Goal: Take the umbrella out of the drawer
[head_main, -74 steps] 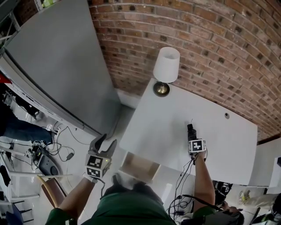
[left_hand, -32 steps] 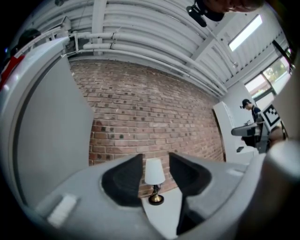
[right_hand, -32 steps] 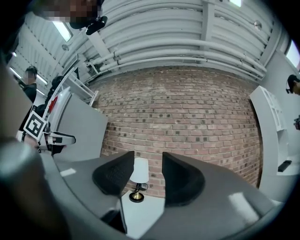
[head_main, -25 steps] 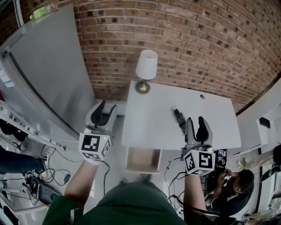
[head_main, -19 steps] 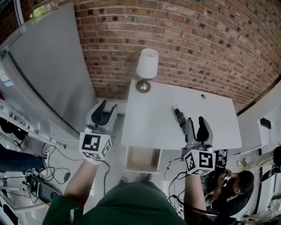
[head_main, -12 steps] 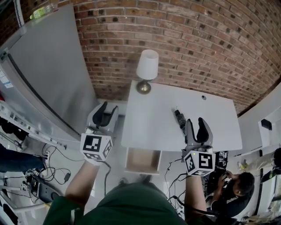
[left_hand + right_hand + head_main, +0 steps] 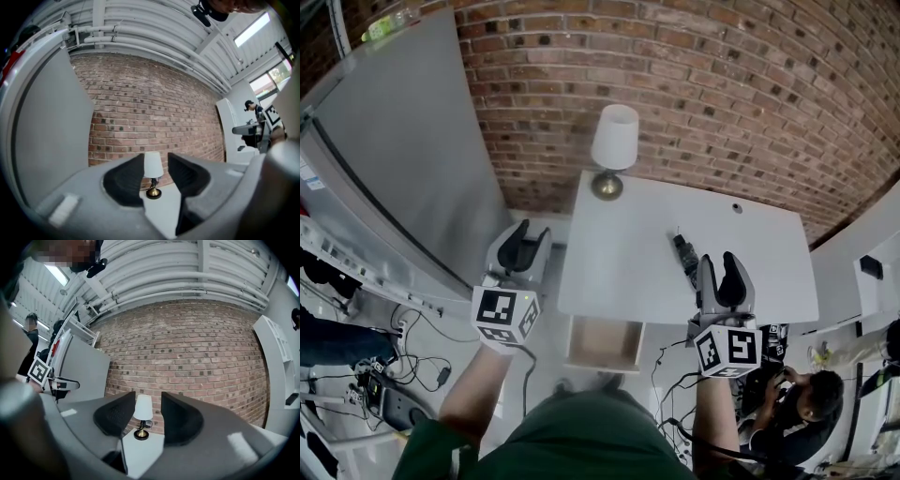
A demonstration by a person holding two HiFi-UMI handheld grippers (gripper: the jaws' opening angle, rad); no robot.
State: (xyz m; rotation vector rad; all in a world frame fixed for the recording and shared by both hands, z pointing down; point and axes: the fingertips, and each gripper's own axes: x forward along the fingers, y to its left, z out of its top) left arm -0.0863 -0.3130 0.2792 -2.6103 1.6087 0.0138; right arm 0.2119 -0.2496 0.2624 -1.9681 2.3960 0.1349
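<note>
2 bare forearms reach forward, each holding a grey 2-jaw gripper level. The left gripper [image 7: 530,236] hangs beside the left edge of the white rectangular table [image 7: 619,253], and the right gripper [image 7: 720,264] is over its near right part. Both have just been narrowing their jaws, yet the black pads stand apart with nothing between them. Only the distant white-shaded brass lamp [image 7: 614,139] shows through each gap. The short black folded umbrella [image 7: 682,251] lies on the tabletop just beyond the right gripper's tips, apparently pointing toward the red brick wall [image 7: 722,94], though it is small here. Under the table's near edge, the pale wooden drawer [image 7: 605,339] stands pulled out.
</note>
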